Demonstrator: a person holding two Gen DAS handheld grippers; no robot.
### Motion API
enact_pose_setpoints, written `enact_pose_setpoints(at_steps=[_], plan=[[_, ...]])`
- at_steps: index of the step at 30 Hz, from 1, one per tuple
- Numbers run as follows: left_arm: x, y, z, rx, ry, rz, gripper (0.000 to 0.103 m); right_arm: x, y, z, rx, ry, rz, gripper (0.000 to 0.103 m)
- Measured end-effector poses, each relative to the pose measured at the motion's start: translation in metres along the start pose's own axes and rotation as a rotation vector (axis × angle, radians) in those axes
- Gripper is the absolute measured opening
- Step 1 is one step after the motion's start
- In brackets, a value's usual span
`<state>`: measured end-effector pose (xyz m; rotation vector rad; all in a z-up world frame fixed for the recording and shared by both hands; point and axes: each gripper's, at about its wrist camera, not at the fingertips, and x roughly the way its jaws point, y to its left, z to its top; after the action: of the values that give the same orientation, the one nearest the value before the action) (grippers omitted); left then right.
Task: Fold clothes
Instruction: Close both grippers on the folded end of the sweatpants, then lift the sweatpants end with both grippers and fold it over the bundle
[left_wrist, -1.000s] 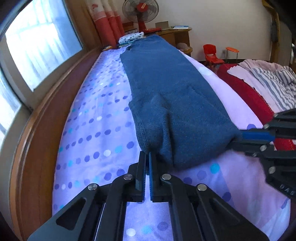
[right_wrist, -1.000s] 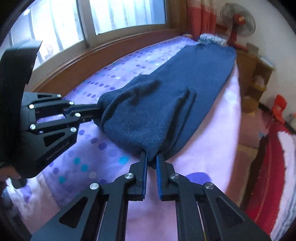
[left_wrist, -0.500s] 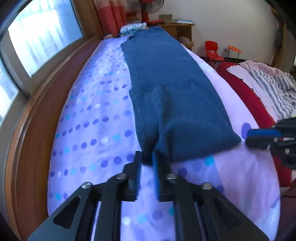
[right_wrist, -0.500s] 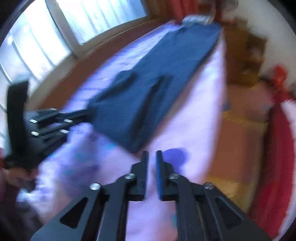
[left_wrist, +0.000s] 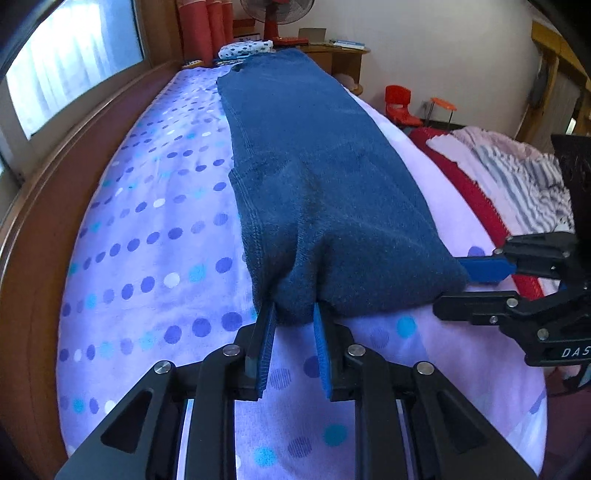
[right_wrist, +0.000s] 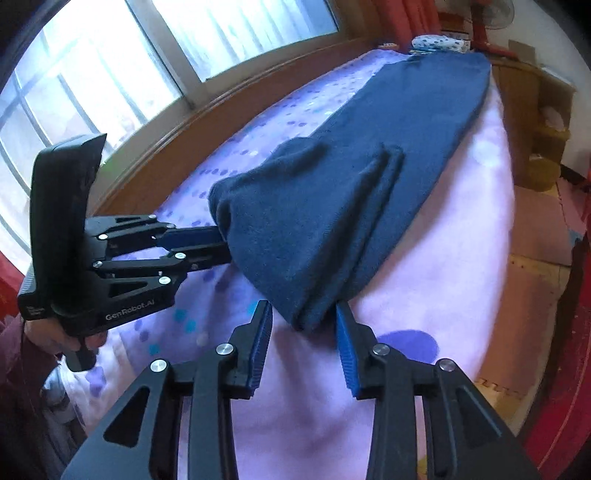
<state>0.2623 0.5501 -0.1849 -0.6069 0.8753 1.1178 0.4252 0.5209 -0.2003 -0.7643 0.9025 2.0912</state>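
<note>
The step in hand reads as taking hold of the near end of the blue garment (left_wrist: 317, 177) ready for a lengthwise fold; the garment lies stretched along the purple dotted bedsheet (left_wrist: 155, 229), its far end up by the red fan (left_wrist: 277, 18) and its near end bunched at the grippers.

The left gripper (left_wrist: 293, 325) sits at the garment's near left corner; its jaws stand a little apart with a wad of cloth between them, and whether the pads truly press on that wad cannot be told from either view; in the right wrist view its fingers disappear under the garment's edge.

The right gripper (right_wrist: 304, 328) is at the garment's near right corner; its jaws are opening, the folded hem lies between them, and a gap shows on each side of the cloth, so it pinches nothing.

Judged from this, the next move calls for both grippers to close firmly on their corners of the garment, catching all layers; then to lift together and carry the near end toward the garment's far end, keeping level so the edges meet squarely.
</note>
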Motion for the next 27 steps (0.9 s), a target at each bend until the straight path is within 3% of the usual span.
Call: enact_pose_setpoints(at_steps=[1,2,6,12,18,27], plan=[[-0.002,0.0,0.0,-0.002,-0.004,0.004,0.007,-0.001,0.0,0.002,0.003,-0.009,0.012,0.02],[-0.004,0.0,0.0,-0.004,-0.008,0.009,0.002,-0.001,0.0,0.004,0.006,-0.018,0.025,0.011],[-0.022,0.002,0.019,-0.045,-0.066,0.005,0.002,-0.014,-0.005,0.02,0.045,-0.052,0.072,0.01],[-0.037,0.0,0.075,0.034,-0.148,0.037,0.002,-0.041,-0.013,0.056,0.08,-0.138,0.091,0.01],[-0.02,0.004,0.13,0.106,-0.178,0.058,0.002,-0.045,-0.033,0.094,0.111,-0.187,0.086,0.01],[0.009,0.028,0.185,-0.005,-0.234,0.071,0.002,-0.041,-0.078,0.176,0.061,-0.243,0.048,0.009]])
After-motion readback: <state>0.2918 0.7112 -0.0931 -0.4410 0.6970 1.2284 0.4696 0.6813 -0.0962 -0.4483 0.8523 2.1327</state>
